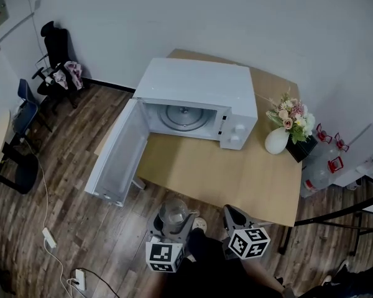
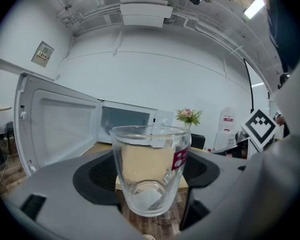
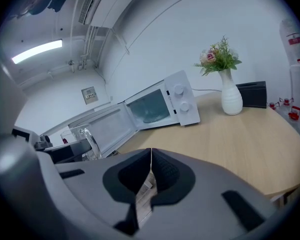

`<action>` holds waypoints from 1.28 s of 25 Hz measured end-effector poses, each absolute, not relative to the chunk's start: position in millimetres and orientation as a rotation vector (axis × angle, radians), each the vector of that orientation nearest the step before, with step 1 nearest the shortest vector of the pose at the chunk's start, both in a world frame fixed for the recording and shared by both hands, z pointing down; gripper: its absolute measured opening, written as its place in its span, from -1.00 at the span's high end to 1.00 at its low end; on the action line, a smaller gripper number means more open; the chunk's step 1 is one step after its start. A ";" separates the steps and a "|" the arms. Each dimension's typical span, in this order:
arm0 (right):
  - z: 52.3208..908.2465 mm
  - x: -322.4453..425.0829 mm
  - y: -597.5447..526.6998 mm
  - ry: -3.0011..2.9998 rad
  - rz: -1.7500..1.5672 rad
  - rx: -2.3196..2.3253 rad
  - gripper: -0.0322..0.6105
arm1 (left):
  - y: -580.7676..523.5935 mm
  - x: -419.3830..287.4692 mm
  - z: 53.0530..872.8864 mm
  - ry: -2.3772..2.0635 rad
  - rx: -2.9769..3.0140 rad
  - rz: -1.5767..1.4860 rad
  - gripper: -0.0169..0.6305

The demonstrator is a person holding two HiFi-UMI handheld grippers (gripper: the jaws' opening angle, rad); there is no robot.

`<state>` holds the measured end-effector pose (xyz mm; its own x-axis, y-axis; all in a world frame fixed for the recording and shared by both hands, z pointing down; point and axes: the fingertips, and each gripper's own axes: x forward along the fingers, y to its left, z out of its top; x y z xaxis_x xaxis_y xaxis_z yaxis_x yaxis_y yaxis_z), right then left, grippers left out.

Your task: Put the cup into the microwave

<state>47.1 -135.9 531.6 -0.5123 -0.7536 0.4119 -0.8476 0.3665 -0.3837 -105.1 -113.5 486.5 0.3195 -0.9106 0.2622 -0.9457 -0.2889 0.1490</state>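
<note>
A clear glass cup (image 2: pixel 150 170) with a red label stands upright between the jaws of my left gripper (image 2: pixel 149 184), which is shut on it. In the head view the cup (image 1: pixel 173 213) hangs off the table's near edge, in front of the white microwave (image 1: pixel 199 98). The microwave door (image 1: pixel 118 154) is swung wide open to the left, and the glass turntable (image 1: pixel 184 118) shows inside. My right gripper (image 1: pixel 236 219) is beside the left one, shut with nothing in it; its pads (image 3: pixel 151 176) meet in a thin line. The cup (image 3: pixel 80 136) shows at the left of the right gripper view.
The microwave sits on a wooden table (image 1: pixel 236 172). A white vase of flowers (image 1: pixel 285 129) and a black box (image 1: pixel 301 148) stand at the table's right end. Water bottles (image 1: pixel 326 166) are on the floor at the right, chairs (image 1: pixel 56 61) at the far left, and a power strip (image 1: pixel 48 238) lies on the floor.
</note>
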 end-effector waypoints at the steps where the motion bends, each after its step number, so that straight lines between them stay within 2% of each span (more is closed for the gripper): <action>1: 532.0 45.6 -142.3 -2.457 0.843 1.447 0.92 | -120.2 -105.6 486.9 -1.678 2.312 0.182 -0.20; 32: 540.7 51.9 -306.5 -2.492 0.887 1.432 0.92 | -282.3 -98.0 495.2 -1.680 2.303 0.218 -0.20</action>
